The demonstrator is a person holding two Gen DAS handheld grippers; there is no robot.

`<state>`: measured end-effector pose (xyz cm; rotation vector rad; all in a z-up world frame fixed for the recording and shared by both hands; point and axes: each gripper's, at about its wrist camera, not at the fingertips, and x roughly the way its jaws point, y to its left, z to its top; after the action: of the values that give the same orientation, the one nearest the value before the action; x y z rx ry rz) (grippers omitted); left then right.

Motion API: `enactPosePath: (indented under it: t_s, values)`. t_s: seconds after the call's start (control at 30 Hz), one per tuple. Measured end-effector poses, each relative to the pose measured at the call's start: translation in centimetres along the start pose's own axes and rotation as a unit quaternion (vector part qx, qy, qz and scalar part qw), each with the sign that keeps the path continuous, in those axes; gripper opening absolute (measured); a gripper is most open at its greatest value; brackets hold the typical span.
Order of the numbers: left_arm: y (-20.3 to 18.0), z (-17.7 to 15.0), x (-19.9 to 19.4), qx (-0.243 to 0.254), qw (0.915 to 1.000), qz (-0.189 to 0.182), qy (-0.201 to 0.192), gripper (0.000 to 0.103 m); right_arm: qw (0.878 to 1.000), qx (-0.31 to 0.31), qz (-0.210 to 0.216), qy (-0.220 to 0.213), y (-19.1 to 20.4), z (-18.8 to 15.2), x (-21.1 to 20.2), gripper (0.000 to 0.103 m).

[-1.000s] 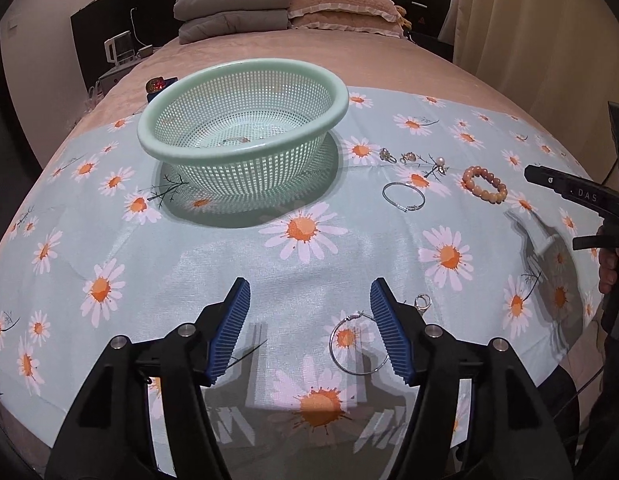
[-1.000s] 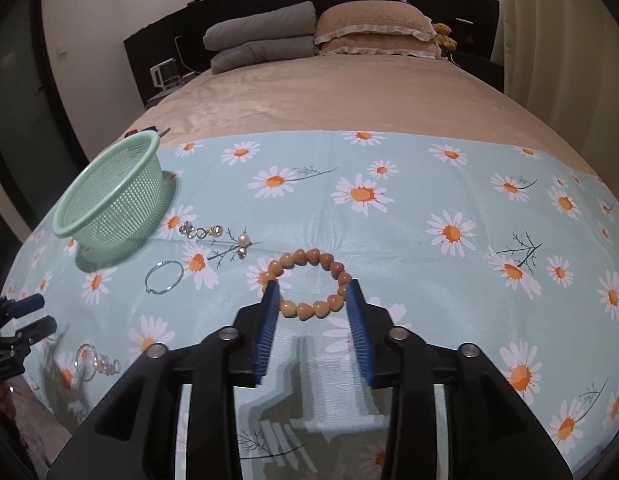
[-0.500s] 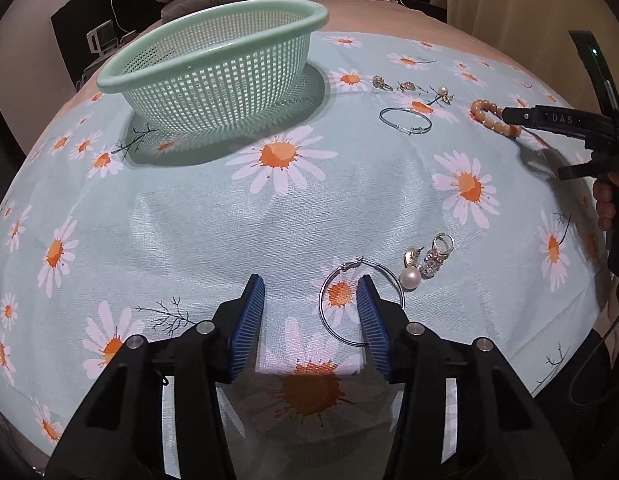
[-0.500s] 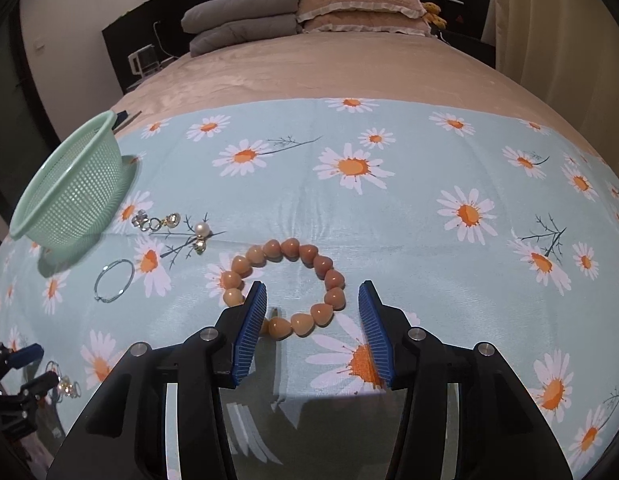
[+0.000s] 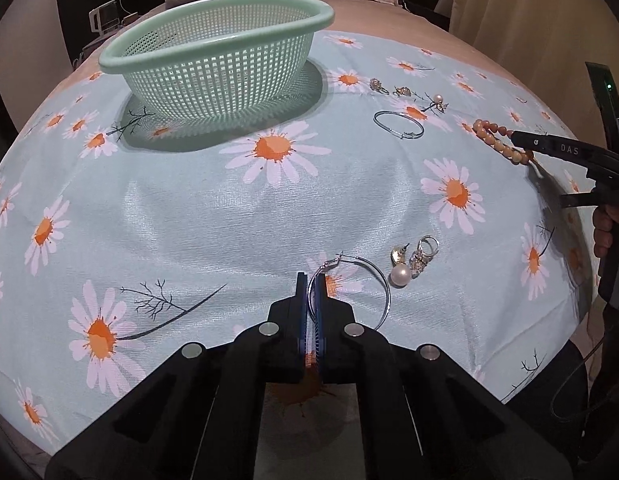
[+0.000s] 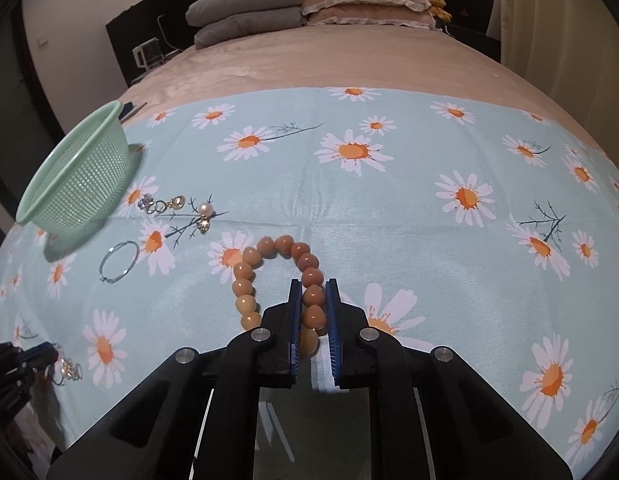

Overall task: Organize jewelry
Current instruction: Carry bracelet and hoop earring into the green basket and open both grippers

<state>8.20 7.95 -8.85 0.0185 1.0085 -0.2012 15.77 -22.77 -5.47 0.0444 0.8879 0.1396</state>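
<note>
My left gripper (image 5: 312, 280) is shut on the left side of a large silver hoop earring (image 5: 365, 276) lying on the daisy cloth. A pearl earring (image 5: 400, 274) and a crystal earring (image 5: 421, 254) lie just right of it. My right gripper (image 6: 313, 286) is shut on the right side of an orange bead bracelet (image 6: 245, 276); it also shows in the left wrist view (image 5: 493, 142). A green mesh basket (image 5: 213, 44) stands at the far left, also in the right wrist view (image 6: 75, 178). A thin silver bangle (image 5: 398, 124) and small earrings (image 5: 389, 89) lie right of the basket.
The daisy-print cloth (image 6: 389, 184) covers the foot of a tan bed (image 6: 349, 56) with stacked pillows (image 6: 249, 8) at the head. A curtain (image 5: 529, 12) hangs at the right. The cloth's front edge drops off near both grippers.
Both grippers have closed: the left onto the hoop earring after moving down to it, the right onto the bead bracelet's right side, pushing it narrower.
</note>
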Motion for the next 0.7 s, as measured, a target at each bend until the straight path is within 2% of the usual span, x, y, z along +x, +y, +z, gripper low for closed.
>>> enactPosePath:
  t_s: [0.17, 0.33, 0.7]
  values:
    - [-0.5, -0.2, -2.2, 0.006, 0.9999, -0.009, -0.002, 0.003, 1.000, -0.006, 0.005, -0.029, 0.1, 0.5, -4.2, 0.011]
    - [-0.8, 0.6, -5.8, 0.012, 0.9994, -0.001, -0.033, 0.004, 0.998, -0.025, 0.009, -0.063, 1.2, 1.4, -8.5, 0.011]
    - [1.9, 5.6, -10.4, 0.006, 0.9966, 0.026, -0.077, 0.004, 0.985, -0.108, 0.037, -0.133, 7.3, 7.0, -14.9, 0.011]
